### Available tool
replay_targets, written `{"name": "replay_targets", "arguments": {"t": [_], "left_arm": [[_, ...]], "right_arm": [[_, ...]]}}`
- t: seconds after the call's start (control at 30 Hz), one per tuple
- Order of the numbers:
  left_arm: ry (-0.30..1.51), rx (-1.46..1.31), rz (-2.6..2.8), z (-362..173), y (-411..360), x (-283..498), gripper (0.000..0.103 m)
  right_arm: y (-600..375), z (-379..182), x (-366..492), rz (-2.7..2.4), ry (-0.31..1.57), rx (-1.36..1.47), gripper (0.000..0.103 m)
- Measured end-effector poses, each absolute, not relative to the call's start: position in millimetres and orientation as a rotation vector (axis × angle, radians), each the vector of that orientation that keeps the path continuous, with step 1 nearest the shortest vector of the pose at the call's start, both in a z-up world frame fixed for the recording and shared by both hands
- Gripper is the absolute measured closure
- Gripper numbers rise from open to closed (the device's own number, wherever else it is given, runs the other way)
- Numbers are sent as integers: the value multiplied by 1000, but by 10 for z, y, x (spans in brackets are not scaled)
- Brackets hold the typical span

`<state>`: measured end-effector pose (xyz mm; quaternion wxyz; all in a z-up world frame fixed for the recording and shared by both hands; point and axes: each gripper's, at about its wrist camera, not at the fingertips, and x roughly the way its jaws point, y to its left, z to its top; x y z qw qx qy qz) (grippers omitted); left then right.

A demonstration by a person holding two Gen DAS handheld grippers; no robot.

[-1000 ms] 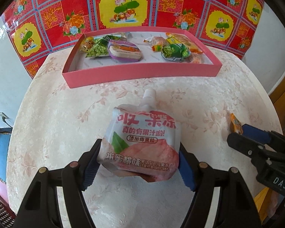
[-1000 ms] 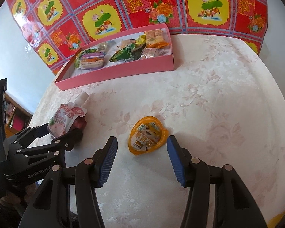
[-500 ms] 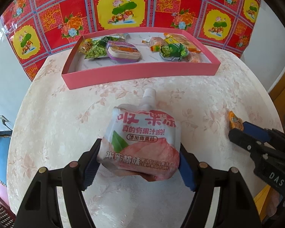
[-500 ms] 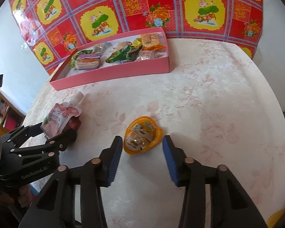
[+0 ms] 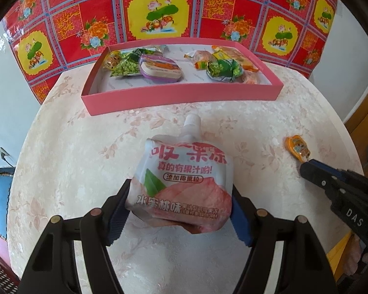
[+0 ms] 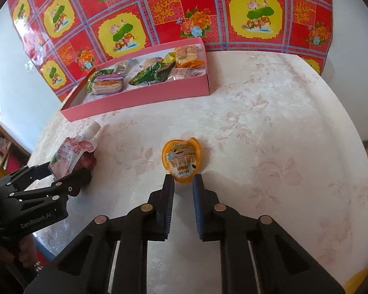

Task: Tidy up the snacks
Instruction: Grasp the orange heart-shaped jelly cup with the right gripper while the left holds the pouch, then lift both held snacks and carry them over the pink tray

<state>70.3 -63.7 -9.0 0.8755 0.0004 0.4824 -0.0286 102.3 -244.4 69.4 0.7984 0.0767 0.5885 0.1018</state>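
Observation:
My left gripper (image 5: pixel 179 205) is shut on a peach jelly pouch (image 5: pixel 184 181) with a white spout, held just above the table; it also shows in the right wrist view (image 6: pixel 71 154). My right gripper (image 6: pixel 183 183) has closed onto the near edge of an orange heart-shaped snack pack (image 6: pixel 182 158) lying on the table. That pack also shows at the right of the left wrist view (image 5: pixel 297 147). A pink tray (image 5: pixel 181 95) holding several snacks stands at the back of the table, also in the right wrist view (image 6: pixel 139 100).
The round table (image 6: pixel 269 134) has a pale floral cloth. A red and yellow patterned sheet (image 5: pixel 159 9) hangs behind the tray. The table edge drops off left (image 5: pixel 19 161) and right (image 6: pixel 363 171).
My right gripper has moved forward and its jaws have closed from wide open onto the orange snack pack. The left gripper keeps holding the pouch, nearly still.

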Motion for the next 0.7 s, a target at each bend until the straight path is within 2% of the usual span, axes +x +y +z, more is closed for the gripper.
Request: {"name": "replay_targets", "arguments": {"t": [0.27, 0.33, 0.4, 0.7], "left_arm": [[1001, -9, -49, -71, -615, 702, 28], [1002, -10, -47, -72, -612, 706, 28], [1002, -11, -47, -72, -611, 707, 28], [1001, -16, -45, -80, -590, 711, 28]], "right_arm": [[-2428, 707, 1018, 243, 1274, 150, 85], [-2431, 707, 1036, 235, 1271, 146, 74], [-2434, 704, 1060, 227, 1267, 149, 69], [-2321, 651, 1223, 220, 1272, 114, 69]]}}
